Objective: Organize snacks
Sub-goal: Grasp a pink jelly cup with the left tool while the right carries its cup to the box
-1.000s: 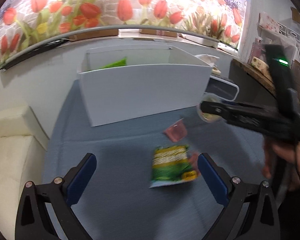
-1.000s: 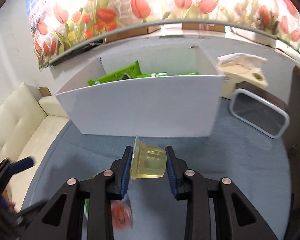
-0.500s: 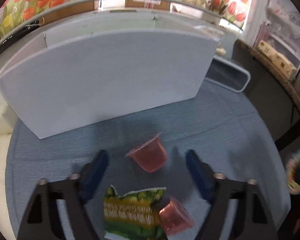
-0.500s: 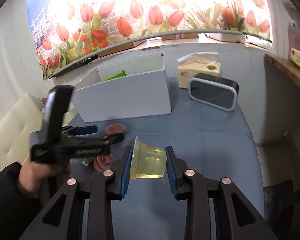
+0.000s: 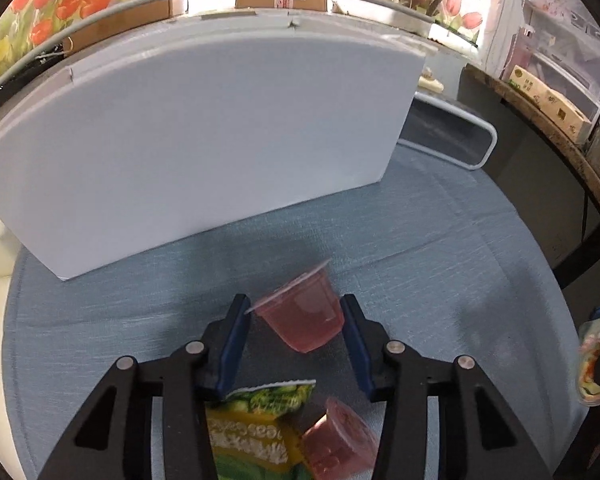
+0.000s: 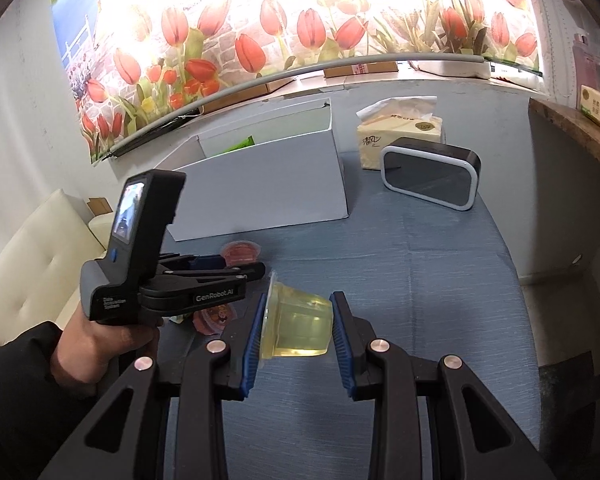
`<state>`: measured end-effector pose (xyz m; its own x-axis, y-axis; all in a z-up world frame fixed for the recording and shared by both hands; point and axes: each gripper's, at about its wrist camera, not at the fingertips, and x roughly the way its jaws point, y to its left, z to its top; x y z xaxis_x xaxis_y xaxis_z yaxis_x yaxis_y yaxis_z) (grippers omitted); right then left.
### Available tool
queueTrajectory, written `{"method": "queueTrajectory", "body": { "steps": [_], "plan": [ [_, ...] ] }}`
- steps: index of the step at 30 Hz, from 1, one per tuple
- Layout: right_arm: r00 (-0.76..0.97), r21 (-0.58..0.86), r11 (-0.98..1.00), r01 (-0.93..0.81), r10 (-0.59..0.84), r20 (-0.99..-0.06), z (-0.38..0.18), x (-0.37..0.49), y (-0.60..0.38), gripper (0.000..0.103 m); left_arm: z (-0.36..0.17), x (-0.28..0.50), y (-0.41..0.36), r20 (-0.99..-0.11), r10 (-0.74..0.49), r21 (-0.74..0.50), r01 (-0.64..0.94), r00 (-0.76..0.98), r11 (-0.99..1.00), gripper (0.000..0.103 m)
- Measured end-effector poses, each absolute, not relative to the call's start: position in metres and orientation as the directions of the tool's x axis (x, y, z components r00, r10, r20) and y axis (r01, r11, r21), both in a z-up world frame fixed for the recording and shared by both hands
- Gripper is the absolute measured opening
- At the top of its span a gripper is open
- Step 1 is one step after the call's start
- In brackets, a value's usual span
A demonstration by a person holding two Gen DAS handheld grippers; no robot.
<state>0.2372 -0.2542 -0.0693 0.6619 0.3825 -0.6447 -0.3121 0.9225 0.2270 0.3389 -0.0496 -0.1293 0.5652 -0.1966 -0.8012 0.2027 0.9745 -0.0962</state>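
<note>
1. The left gripper has just been closing around the pink jelly cup, at six o'clock from the white box; whether both pads press, I cannot tell.
2. The right gripper is clamped on the yellow jelly cup.
3. Light, slick, thin-walled (squashy, I'd guess): grip the sidewall below the rim.

Bright tulip mural on wall; below it, blue-clothed table; cream sofa left of table.
</note>
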Motion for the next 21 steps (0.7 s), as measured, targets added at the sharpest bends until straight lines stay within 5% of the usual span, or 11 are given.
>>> {"method": "queueTrajectory", "body": {
  "steps": [21],
  "plan": [
    [0.692,0.19,0.887,-0.421,0.449,-0.565,-0.002,0.32,-0.188,0.035,0.011,0.327,0.021,-0.634,-0.231,-0.131,0.192,0.739,0.973,0.05]
  ]
}}
